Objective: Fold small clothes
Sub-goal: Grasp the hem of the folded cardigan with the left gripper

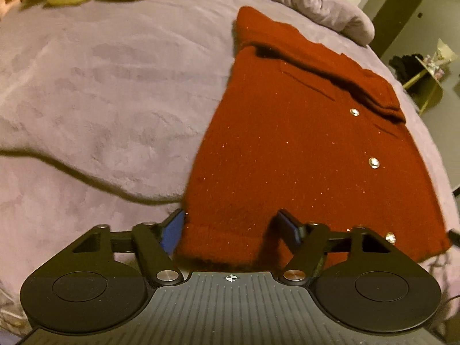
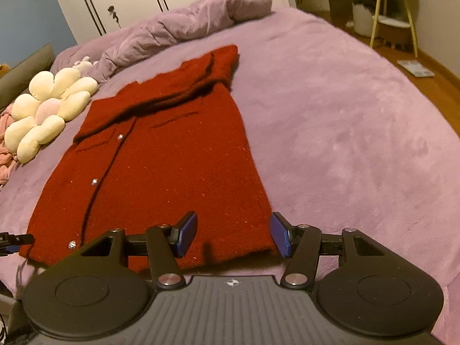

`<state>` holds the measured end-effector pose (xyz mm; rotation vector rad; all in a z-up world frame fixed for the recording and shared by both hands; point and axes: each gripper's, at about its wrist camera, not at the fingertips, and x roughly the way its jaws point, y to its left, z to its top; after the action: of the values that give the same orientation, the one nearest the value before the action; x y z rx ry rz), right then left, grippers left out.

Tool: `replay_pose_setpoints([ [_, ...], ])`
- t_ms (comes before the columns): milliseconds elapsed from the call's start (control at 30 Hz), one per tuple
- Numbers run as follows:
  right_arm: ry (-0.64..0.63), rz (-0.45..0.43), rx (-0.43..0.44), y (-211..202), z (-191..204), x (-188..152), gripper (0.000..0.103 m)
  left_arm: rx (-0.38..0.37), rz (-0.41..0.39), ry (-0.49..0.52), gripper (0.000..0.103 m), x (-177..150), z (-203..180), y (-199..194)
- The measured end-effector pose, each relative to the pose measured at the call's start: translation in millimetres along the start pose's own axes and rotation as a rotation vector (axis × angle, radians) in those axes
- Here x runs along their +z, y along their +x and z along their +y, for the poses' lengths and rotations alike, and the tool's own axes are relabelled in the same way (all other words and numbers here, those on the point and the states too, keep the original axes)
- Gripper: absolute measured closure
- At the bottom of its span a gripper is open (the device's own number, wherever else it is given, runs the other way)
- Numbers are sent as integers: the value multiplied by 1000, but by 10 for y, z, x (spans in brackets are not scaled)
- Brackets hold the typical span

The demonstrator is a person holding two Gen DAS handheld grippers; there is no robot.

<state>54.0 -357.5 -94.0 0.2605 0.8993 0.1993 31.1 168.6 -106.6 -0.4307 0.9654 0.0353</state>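
Note:
A small dark red knitted cardigan [image 1: 287, 149] with silver buttons lies flat on the purple bed, its sleeves folded across the top. It also shows in the right wrist view [image 2: 172, 158]. My left gripper [image 1: 233, 230] is open at the hem's left corner, the jaws standing either side of the fabric. My right gripper [image 2: 234, 234] is open at the hem's right corner, the hem lying between its blue pads [image 2: 280, 234]. The tip of the left gripper [image 2: 11, 243] shows at the far left of the right wrist view.
The purple plush bedspread [image 1: 100, 100] covers the bed. A cream flower-shaped cushion [image 2: 49, 109] lies left of the cardigan. A bunched purple duvet [image 2: 187, 26] lies at the far side. A stool [image 2: 394, 14] and wooden floor are off the right.

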Motion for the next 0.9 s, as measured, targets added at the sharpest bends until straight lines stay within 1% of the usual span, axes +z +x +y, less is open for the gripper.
replay_pose_setpoints([
  [33,20,14,13,32,-30,5,53,-15,9,-15,35,7,29,4],
  [100,30,20,22,30,-59,9,64,-43,27,-31,45,35,78,10],
  [167,42,27,40,14,-103,28,72,-65,34,-37,51,56,103,7],
  [200,48,33,44,12,-129,44,72,-73,40,-38,51,64,129,6],
  [233,48,35,45,8,-158,65,72,-81,47,-40,51,72,156,10],
  [267,44,35,43,6,-171,77,71,-87,52,-41,47,78,172,14],
  [300,45,37,36,8,-191,97,65,-85,57,-43,40,89,185,20],
  [333,53,50,41,25,-207,110,60,-78,62,-44,35,97,192,33],
  [367,66,64,61,48,-227,116,53,-78,70,-44,32,105,195,53],
  [400,84,75,91,72,-248,120,51,-95,80,-45,33,106,202,73],
  [467,81,95,102,119,-250,127,51,-142,106,-65,39,101,218,129],
  [500,71,107,95,143,-244,133,53,-140,110,-67,42,100,211,143],
  [533,65,116,90,157,-241,139,58,-142,109,-55,46,104,198,142],
  [567,56,124,88,162,-231,151,71,-153,112,-40,54,113,183,132],
  [600,47,132,95,161,-230,166,78,-157,114,-32,61,125,170,121],
  [667,45,138,120,148,-239,196,80,-159,121,2,70,148,117,93],
  [733,49,153,134,166,-262,231,79,-153,126,33,74,171,81,77],
  [800,50,168,137,200,-275,265,63,-162,131,33,78,197,74,66],
  [833,57,180,146,229,-289,282,60,-167,134,28,78,207,82,70],
  [900,77,201,158,285,-304,296,58,-176,144,17,78,222,100,79],
])
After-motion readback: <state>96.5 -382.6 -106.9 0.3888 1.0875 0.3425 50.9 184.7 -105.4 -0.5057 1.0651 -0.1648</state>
